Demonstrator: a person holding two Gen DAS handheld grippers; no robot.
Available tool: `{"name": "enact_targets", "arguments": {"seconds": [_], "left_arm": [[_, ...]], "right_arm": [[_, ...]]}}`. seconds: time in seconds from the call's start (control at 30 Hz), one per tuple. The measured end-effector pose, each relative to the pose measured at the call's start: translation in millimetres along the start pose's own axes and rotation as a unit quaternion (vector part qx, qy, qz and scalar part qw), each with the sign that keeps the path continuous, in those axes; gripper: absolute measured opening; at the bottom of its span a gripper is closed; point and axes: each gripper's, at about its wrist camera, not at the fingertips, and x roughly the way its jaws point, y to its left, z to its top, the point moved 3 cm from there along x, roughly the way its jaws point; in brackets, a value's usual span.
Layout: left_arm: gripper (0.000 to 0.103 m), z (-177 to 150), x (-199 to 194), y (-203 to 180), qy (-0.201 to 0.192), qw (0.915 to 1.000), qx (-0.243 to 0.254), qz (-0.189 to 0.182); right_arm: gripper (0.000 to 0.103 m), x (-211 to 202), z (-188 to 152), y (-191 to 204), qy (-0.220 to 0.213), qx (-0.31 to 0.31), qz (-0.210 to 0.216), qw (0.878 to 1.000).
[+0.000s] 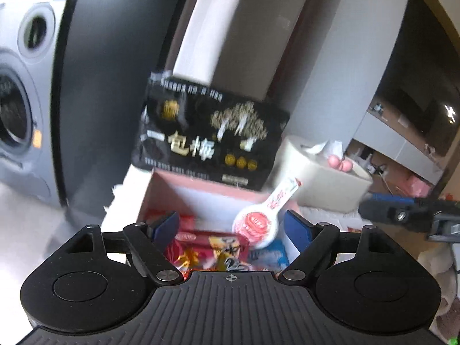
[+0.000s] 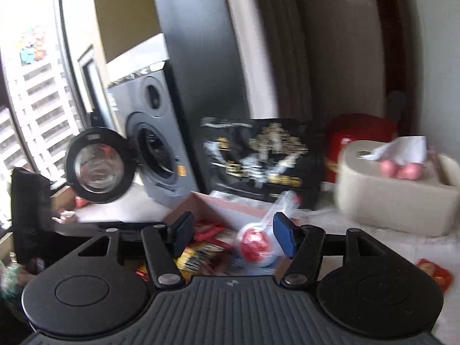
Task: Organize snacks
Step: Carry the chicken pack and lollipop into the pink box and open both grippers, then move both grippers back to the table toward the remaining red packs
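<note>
A pink-rimmed open box point(image 1: 201, 182) holds red and blue snack packs point(image 1: 212, 244). A white and red spoon-shaped snack point(image 1: 258, 218) lies tilted in the box, its handle over the right rim; it also shows in the right wrist view point(image 2: 254, 243). A large black bag with gold print point(image 1: 210, 132) stands behind the box point(image 2: 218, 205); it also shows in the right wrist view point(image 2: 258, 158). My left gripper point(image 1: 230, 227) is open above the box, empty. My right gripper point(image 2: 233, 230) is open above the box, with the spoon-shaped snack between its fingers, not clamped.
A beige tissue box point(image 2: 396, 184) stands right of the snack box, with a red tin point(image 2: 359, 135) behind it. A grey washing machine point(image 2: 155, 141) with its door open stands at the left. A loose red snack point(image 2: 434, 273) lies on the table at the right.
</note>
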Motion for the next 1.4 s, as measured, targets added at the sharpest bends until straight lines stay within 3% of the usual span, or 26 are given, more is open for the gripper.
{"name": "enact_targets", "arguments": {"seconds": [0.17, 0.3, 0.43, 0.57, 0.63, 0.8, 0.9, 1.0, 1.07, 1.1, 1.17, 1.2, 1.4], "left_arm": [[0.085, 1, -10, -30, -0.004, 0.9991, 0.039, -0.018], [0.085, 4, 13, -54, 0.019, 0.9966, 0.076, -0.026], [0.080, 11, 51, -64, 0.042, 0.9965, 0.066, -0.031], [0.078, 7, 65, -64, 0.055, 0.9953, 0.079, -0.002], [0.077, -1, 67, -64, 0.072, 0.9921, 0.103, 0.007], [0.069, -16, 74, -63, 0.103, 0.9794, 0.173, 0.012], [0.068, -18, 89, -63, 0.114, 0.9725, 0.201, 0.028], [0.047, -17, 104, -61, 0.137, 0.9658, 0.217, 0.039], [0.047, -14, 105, -57, 0.144, 0.9654, 0.214, 0.039], [0.048, -14, 103, -53, 0.143, 0.9646, 0.217, 0.046], [0.050, -12, 98, -42, 0.139, 0.9645, 0.216, 0.059], [0.051, -10, 96, -34, 0.139, 0.9656, 0.210, 0.066], [0.046, 7, 64, 2, 0.101, 0.9686, 0.180, 0.138]], "right_arm": [[0.062, -15, -25, -61, 0.024, 0.024, -0.071, 0.997], [0.062, -28, -52, -113, 0.051, 0.071, -0.128, 0.988], [0.062, -38, -77, -139, 0.070, 0.114, -0.133, 0.982], [0.062, -37, -76, -127, 0.033, 0.126, -0.092, 0.987], [0.062, -19, -72, -115, 0.028, 0.128, -0.055, 0.990], [0.062, 27, -54, -85, 0.014, 0.136, -0.007, 0.991], [0.061, 46, -41, -69, -0.019, 0.107, -0.030, 0.994], [0.055, 59, -30, -63, -0.046, 0.103, -0.042, 0.993], [0.052, 64, -25, -59, -0.070, 0.091, -0.047, 0.992], [0.049, 69, -24, -55, -0.073, 0.077, -0.049, 0.993], [0.030, 81, -23, -47, -0.054, 0.054, -0.042, 0.996], [0.025, 86, -23, -44, -0.044, 0.048, -0.036, 0.997], [0.024, 78, -29, -27, -0.024, 0.029, 0.007, 0.999]]}}
